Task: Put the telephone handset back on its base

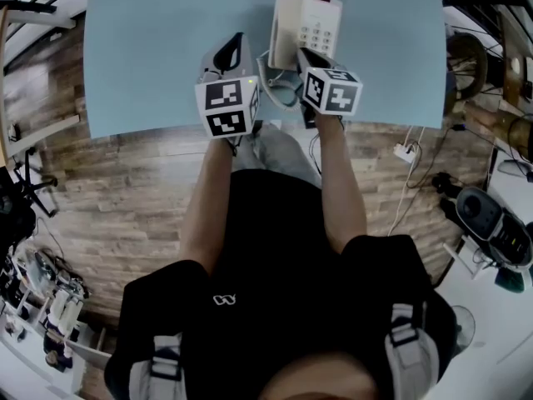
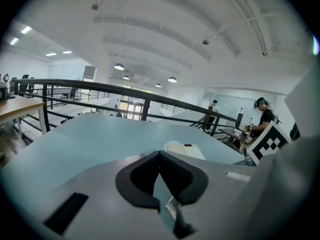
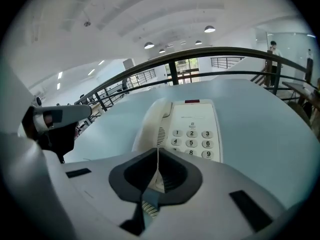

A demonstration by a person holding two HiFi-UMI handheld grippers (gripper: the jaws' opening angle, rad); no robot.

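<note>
A cream telephone base (image 1: 321, 22) with a keypad stands on the light blue table (image 1: 150, 48), toward its far middle. The handset (image 1: 285, 25) lies in the cradle along the base's left side, and its coiled cord (image 1: 279, 88) loops toward the table's front edge. In the right gripper view the handset (image 3: 152, 126) and the base (image 3: 196, 129) lie just beyond my right gripper (image 3: 158, 153), whose jaws are shut with nothing between them. My left gripper (image 1: 236, 44) hovers left of the phone, its jaws shut and empty. The phone (image 2: 184, 149) shows ahead to the right of its tip (image 2: 160, 154).
The table's front edge (image 1: 166, 127) runs just in front of the person's body, with wooden floor below. A white power strip (image 1: 406, 151) and cables lie on the floor at the right. A black railing (image 3: 225, 51) runs beyond the table's far side.
</note>
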